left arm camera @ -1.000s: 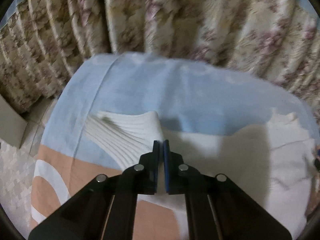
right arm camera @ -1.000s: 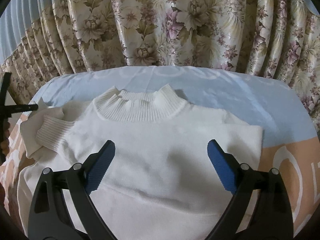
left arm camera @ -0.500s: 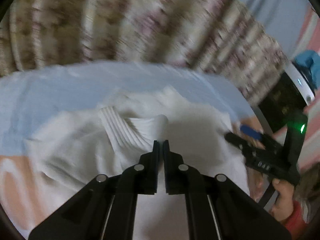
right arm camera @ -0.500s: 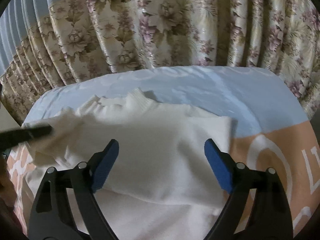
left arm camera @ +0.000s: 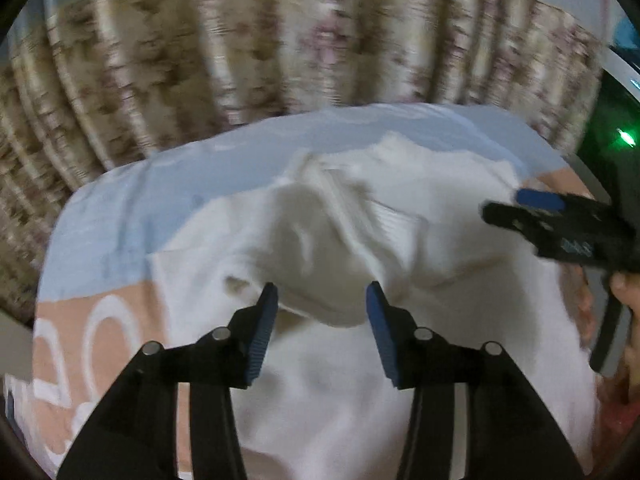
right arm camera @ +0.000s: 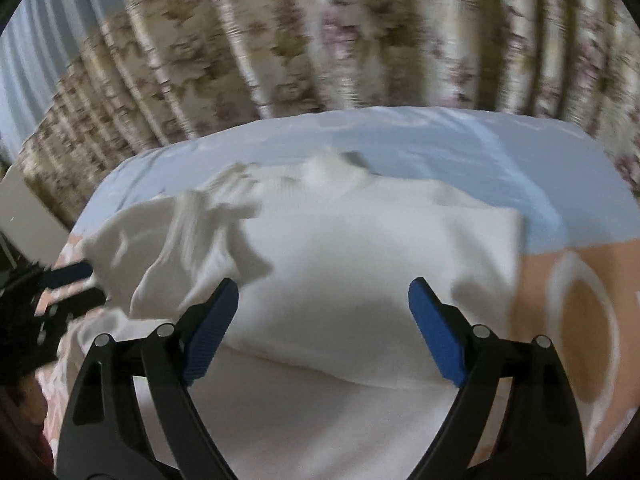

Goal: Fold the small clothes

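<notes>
Left wrist view showed floral curtains (left arm camera: 248,52) filling the top, then a cloth-covered surface (left arm camera: 120,216), pale blue at the far side and peach with white shapes nearer; whether it was a bed could not be told. On it lay a white sweater (left arm camera: 328,392), its body spread flat and a ribbed sleeve (left arm camera: 320,248) folded inward over the chest in a loose, blurred heap. Only this view caught the right hand-held gripper (left arm camera: 536,204) from outside, reaching in over the sweater's edge, with the person's fingers (left arm camera: 622,286) on its handle. The left hand-held gripper (left arm camera: 322,302) was opening, its blue pads apart just in front of the sleeve heap, pressing on nothing. Right wrist view alone showed the sweater's ribbed collar (right arm camera: 332,172) at the far side and its straight folded edge (right arm camera: 512,248) against the peach cloth. There the right hand-held gripper (right arm camera: 323,292) hung wide open above the sweater's body, empty, and the left one (right arm camera: 68,274) poked in beside the sleeve.
</notes>
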Tool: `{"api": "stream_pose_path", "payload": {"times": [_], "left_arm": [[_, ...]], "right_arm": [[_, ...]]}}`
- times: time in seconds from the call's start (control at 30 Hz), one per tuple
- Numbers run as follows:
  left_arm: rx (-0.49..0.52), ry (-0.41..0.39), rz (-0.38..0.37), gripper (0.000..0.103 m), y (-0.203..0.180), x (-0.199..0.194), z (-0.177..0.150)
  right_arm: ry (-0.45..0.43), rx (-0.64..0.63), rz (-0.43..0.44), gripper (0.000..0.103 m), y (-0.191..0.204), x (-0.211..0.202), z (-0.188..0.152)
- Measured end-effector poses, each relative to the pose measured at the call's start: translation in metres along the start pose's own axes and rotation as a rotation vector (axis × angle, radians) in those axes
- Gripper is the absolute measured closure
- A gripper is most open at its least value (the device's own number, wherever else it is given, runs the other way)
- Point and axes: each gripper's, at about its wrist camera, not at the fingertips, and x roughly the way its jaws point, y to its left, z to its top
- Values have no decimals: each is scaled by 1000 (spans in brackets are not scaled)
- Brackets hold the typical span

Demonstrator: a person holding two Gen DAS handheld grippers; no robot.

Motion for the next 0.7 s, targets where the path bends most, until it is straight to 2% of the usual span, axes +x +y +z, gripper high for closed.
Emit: {"api": "stream_pose_path", "payload": {"times": [0.1,0.17,0.27,0.37,0.47,0.5,0.53,0.57,0.6,0.7], "left_arm": [[-50,3,42,56,27,6,3],[-72,0,4,56,41,6,5],[-78,23,54,56,49,19,6],[-94,67,18,56,52,34,2],[-91,72,36,56,50,37,-2],[-94,69,32,56,49,35,-3],[-95,67,30,56,50,34,-3],[-95,63,31,56,50,31,-3],[-94,54,27,56,50,28,-2],[-107,11,-20,56,51,10,4]], "right_arm": [[10,-83,36,19,34,11,9],[15,-122,49,23,48,17,14],[45,-144,85,27,67,33,21],[88,-144,125,32,80,56,26],[199,-147,109,50,85,87,24],[193,-141,122,52,85,92,23],[167,-147,138,81,84,89,23],[154,-145,165,88,83,86,24],[134,-132,176,93,80,82,25],[55,-112,176,93,59,64,32]]}}
